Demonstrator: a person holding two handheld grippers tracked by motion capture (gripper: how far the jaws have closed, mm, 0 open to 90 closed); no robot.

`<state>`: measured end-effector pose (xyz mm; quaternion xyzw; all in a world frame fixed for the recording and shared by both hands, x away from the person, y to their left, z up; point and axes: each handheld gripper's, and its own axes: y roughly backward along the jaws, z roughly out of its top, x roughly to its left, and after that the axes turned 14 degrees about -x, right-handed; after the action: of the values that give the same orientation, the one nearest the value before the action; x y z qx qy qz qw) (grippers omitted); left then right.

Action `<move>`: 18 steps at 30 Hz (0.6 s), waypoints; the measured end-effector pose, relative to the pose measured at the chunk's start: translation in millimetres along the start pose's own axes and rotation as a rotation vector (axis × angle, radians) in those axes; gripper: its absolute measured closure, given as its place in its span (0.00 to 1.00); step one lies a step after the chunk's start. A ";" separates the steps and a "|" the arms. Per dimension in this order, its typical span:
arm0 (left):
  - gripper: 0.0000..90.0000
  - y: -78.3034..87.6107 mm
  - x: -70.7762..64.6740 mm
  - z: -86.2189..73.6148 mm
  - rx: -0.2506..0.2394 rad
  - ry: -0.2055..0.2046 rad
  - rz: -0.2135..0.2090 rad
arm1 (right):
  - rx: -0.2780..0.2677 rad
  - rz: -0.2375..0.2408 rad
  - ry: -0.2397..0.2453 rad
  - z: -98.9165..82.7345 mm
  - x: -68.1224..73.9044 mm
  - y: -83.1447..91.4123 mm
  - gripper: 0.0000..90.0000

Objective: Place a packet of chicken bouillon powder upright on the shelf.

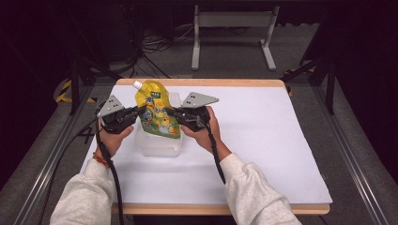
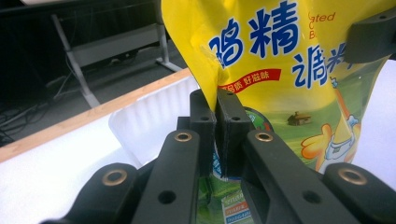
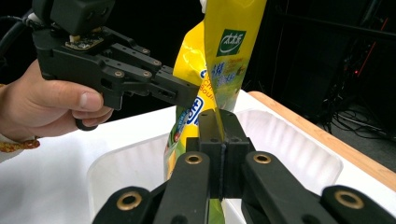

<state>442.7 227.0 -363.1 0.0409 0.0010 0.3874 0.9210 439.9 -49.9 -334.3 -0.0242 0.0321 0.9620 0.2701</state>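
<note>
Forearms in pale grey sleeves, coming in from the near edge of the white-covered wooden table [image 1: 263,140] and angled inward toward each other. Left hand [image 1: 111,137] wrapped under its tool, knuckles low, thumb along the side; in the right gripper view, seen with fingers curled round the black body and a beaded band at the wrist. Right hand [image 1: 202,133] mirrored opposite, palm up beneath its tool. Left gripper [image 1: 139,110] levelled and pointing rightward, jaws pressed together on the left side edge of the yellow and green printed plastic spout pouch [image 1: 158,112], the film pinched flat between the pads [image 2: 226,126]. Right gripper [image 1: 168,111] pointing leftward, jaws likewise clamped tight on the opposite edge of the pouch [image 3: 219,140]. Pouch held upright between the two tools, white spout at the top left corner, lifted just above the translucent white ribbed plastic tub [image 1: 159,146] standing on the table below.
</note>
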 end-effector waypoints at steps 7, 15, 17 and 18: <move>0.97 -0.8 0.4 -2.3 0.025 -0.002 -0.004 | 0.002 0.000 0.000 -5.9 -3.7 -2.2 1.00; 0.97 3.7 1.1 -14.8 0.030 0.023 -0.026 | 0.005 0.019 -0.025 -17.1 -2.5 -0.9 1.00; 0.97 5.0 0.3 -14.4 0.044 0.010 -0.024 | 0.011 0.022 -0.018 -18.9 0.0 -1.7 1.00; 0.97 5.1 -0.5 -13.9 0.050 0.004 -0.023 | 0.014 0.021 -0.020 -19.7 0.7 -1.7 1.00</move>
<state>438.2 231.2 -376.5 0.0631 0.0130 0.3769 0.9240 440.8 -49.5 -354.0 -0.0122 0.0365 0.9647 0.2605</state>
